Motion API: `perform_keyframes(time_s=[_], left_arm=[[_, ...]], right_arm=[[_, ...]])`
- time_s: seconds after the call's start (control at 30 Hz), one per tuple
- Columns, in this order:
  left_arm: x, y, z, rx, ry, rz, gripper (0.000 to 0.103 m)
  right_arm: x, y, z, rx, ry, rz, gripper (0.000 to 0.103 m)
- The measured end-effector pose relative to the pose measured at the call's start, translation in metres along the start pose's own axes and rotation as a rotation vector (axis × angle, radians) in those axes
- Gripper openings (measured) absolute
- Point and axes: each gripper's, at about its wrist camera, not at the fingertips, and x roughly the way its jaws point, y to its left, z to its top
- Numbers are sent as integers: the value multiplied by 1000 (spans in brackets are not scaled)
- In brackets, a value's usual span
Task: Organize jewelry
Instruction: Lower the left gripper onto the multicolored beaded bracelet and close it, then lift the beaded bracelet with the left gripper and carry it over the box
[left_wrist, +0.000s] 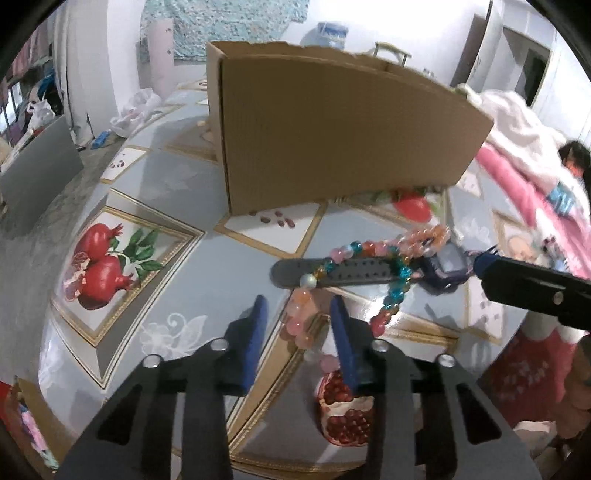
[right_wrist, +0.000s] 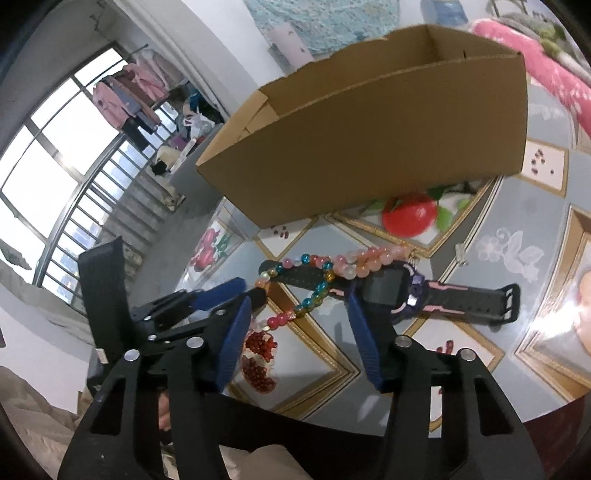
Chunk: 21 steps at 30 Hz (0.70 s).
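Observation:
A colourful bead bracelet (left_wrist: 373, 254) and a pink bead bracelet (left_wrist: 301, 317) lie on the table over a dark smart watch (left_wrist: 443, 264) with a long strap. My left gripper (left_wrist: 299, 306) is open, its blue pads on either side of the pink beads. My right gripper (right_wrist: 299, 295) is open, just in front of the beads (right_wrist: 317, 288) and the watch (right_wrist: 391, 291). An open cardboard box (left_wrist: 332, 129) stands behind the jewelry; it also shows in the right wrist view (right_wrist: 369, 140).
The table (left_wrist: 192, 184) has a blue-grey cloth printed with pomegranates (left_wrist: 99, 266). A pink and white blanket (left_wrist: 517, 140) lies at the right. The right gripper's arm (left_wrist: 532, 284) reaches in from the right in the left wrist view.

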Motion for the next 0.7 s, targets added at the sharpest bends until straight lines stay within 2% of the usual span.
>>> perform_keyframes(time_s=[0.1, 0.23, 0.47, 0.7], left_arm=[[2, -7, -1, 45, 0, 73, 21], [1, -6, -2, 37, -7, 68, 10], [-8, 3, -10, 5, 11, 36, 9], [-17, 18, -21, -34, 22, 48, 9]], right_arm=[[5, -2, 1, 13, 21, 3, 47], [10, -4, 2, 36, 50, -2, 46], [19, 1, 2, 45, 86, -17, 46], [37, 13, 5, 4, 110, -60, 46]])
